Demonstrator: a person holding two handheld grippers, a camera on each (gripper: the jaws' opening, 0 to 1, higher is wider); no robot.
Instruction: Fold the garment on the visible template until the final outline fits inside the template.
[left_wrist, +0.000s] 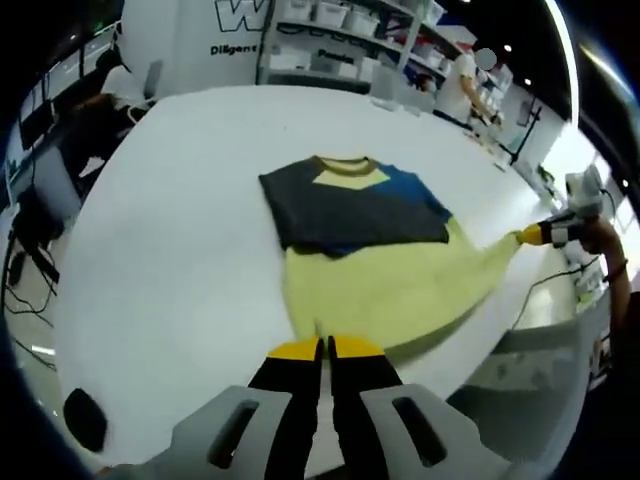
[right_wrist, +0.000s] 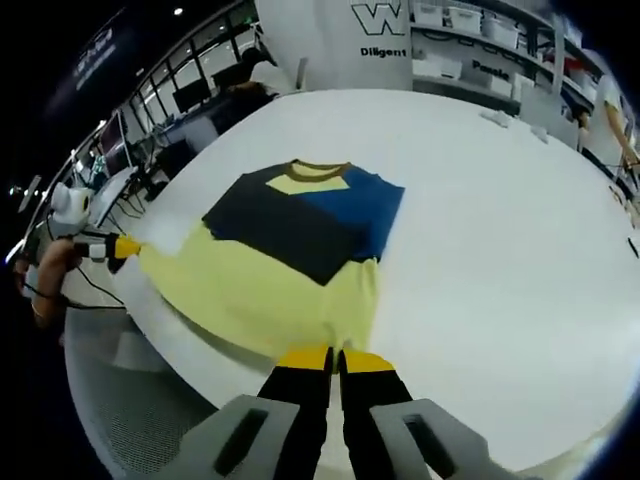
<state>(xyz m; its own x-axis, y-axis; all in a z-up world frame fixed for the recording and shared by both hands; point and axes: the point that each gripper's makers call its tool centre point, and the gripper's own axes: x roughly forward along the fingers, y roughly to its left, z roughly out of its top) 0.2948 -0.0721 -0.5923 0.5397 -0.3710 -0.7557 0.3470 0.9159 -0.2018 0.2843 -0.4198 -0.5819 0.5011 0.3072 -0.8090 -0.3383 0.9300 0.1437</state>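
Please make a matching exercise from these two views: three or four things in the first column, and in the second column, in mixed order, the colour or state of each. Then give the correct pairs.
Column one:
1. lower half of the colour-block T-shirt
2. round neck collar
3. left gripper
4. large round table

Column two:
A. white, bare surface
B. pale yellow, spread flat
C. olive brown band
D. jaws closed on the yellow hem

Pairs: 1-B, 2-C, 3-D, 4-A

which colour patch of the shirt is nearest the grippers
The pale yellow lower panel of the colour-block shirt: both shut grippers, left and right, pinch its hem. The dark grey and blue panels lie farther.
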